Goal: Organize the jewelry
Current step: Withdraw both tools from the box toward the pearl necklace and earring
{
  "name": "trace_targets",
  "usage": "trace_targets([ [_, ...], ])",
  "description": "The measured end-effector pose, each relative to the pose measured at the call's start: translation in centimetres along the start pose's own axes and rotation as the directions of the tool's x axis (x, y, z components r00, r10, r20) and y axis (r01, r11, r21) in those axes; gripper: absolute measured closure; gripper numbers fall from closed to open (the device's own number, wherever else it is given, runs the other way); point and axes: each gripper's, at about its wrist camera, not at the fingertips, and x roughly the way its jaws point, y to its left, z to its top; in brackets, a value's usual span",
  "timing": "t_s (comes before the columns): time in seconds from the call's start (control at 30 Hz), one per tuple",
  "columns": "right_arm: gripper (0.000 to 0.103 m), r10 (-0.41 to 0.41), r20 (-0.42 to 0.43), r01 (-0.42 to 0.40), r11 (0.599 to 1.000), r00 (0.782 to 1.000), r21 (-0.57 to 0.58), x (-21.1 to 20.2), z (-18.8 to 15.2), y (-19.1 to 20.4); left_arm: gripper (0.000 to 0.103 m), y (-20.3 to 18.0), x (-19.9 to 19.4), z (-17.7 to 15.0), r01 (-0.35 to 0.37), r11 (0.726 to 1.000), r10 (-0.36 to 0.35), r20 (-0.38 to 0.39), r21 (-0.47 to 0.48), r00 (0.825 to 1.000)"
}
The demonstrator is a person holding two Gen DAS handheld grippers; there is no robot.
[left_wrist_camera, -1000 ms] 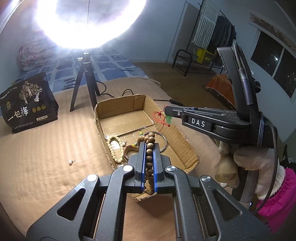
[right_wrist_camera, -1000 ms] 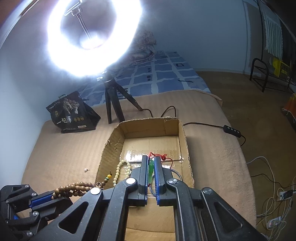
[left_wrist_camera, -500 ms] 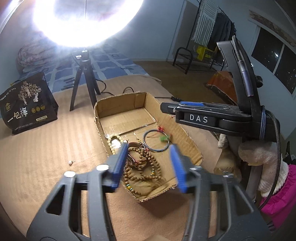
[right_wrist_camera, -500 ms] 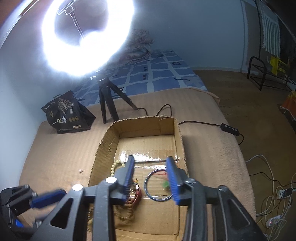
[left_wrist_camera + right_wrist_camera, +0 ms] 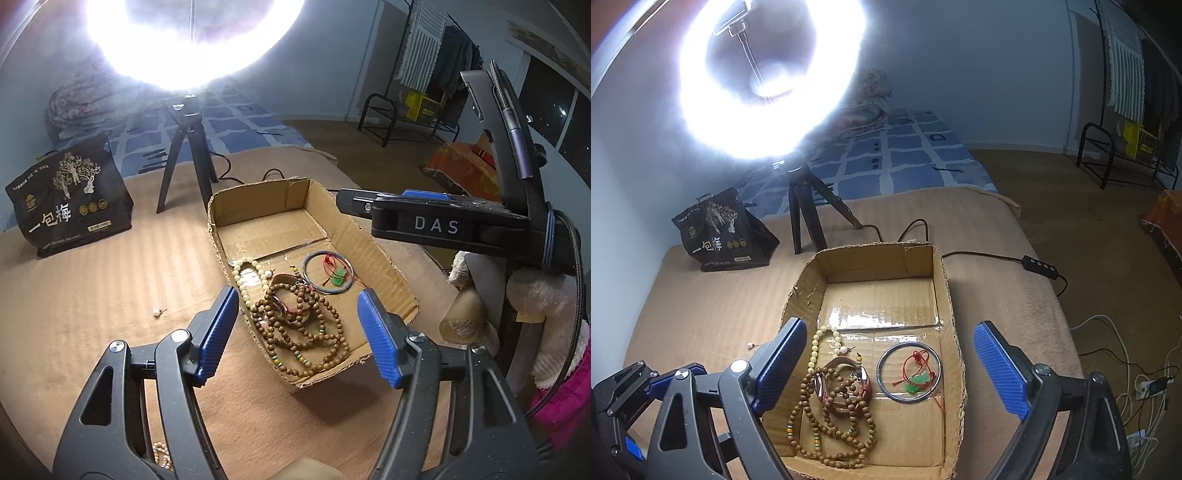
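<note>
L wrist: left gripper [image 5: 295, 334] jaws wide, empty, above near end of cardboard box [image 5: 384, 254] | brown bead necklace [image 5: 306, 332] piled in box w/ cream beads [image 5: 245, 280], bangle [image 5: 327, 272], green pendant [image 5: 338, 277] | R wrist: right gripper [image 5: 890, 369] jaws wide, empty, over box | tiny earring [image 5: 751, 345] on mat outside box

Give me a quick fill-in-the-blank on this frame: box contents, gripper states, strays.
1. The brown bead necklace lies inside the ____ box.
2. The green pendant rests within the ring of the ____.
3. The left gripper and right gripper are both ____.
4. A small pearl earring lies ____ the cardboard box.

Missing words: cardboard; bangle; open; outside
</note>
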Motion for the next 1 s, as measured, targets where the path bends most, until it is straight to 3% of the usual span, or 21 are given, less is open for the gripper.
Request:
trace_targets([
  [0.6,0.009,0.017,0.023,-0.017,1.0,1.0,0.002,-2.8,-0.5,1.8,0.034,0.8,-3.3,-0.7,-0.031,0.999,0.031,0.039,0.01,0.999],
  [1.0,0.009,0.054,0.029,-0.053,0.999,0.998,-0.002,-4.5,-1.5,3.9,0.034,5.3,-6.2,-2.4,-0.087,0.996,0.088,0.046,-0.025,0.995],
])
